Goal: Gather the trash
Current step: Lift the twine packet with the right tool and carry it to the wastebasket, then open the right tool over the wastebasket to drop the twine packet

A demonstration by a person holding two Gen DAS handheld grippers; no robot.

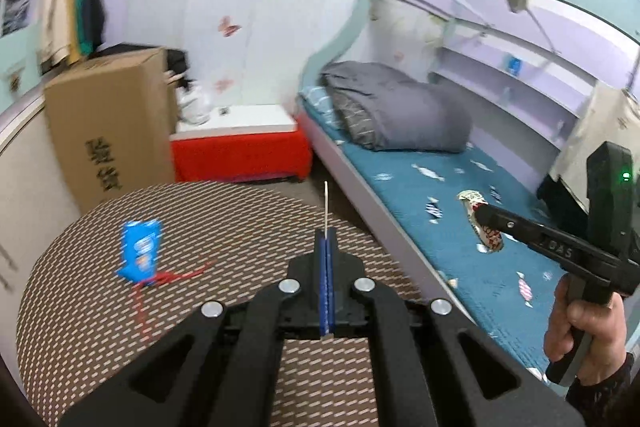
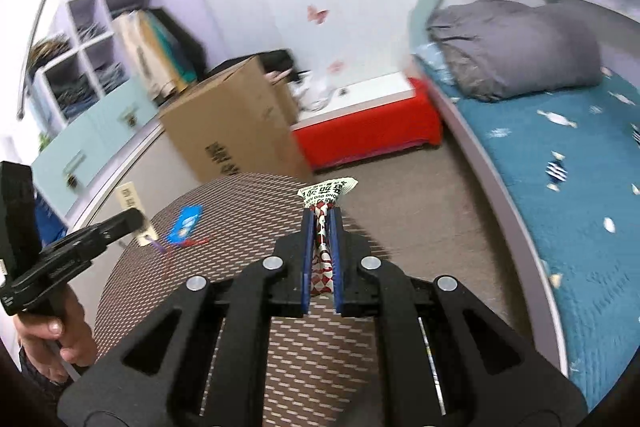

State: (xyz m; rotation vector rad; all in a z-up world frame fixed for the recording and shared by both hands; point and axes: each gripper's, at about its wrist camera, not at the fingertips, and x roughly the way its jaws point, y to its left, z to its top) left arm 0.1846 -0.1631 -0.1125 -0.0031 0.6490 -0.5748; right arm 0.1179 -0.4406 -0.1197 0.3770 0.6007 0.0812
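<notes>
Clamping our left gripper (image 1: pixel 327 239) fully closed, we are pinching a thin white stick (image 1: pixel 326 205) that is poking up from between the blue pads. Our right gripper (image 2: pixel 321 217) is squeezing a red-and-white checked wrapper (image 2: pixel 326 193), whose printed end is fanning out past the fingertips. Both tools are hanging over the round woven table (image 1: pixel 224 223), where a blue packet (image 1: pixel 140 251) is lying beside a red string (image 1: pixel 176 275). Farther off, a cardboard box (image 1: pixel 108 115) is standing left of a red bench (image 1: pixel 240 151), and the teal bed (image 1: pixel 472 227) is carrying a folded grey quilt (image 1: pixel 400 107).
</notes>
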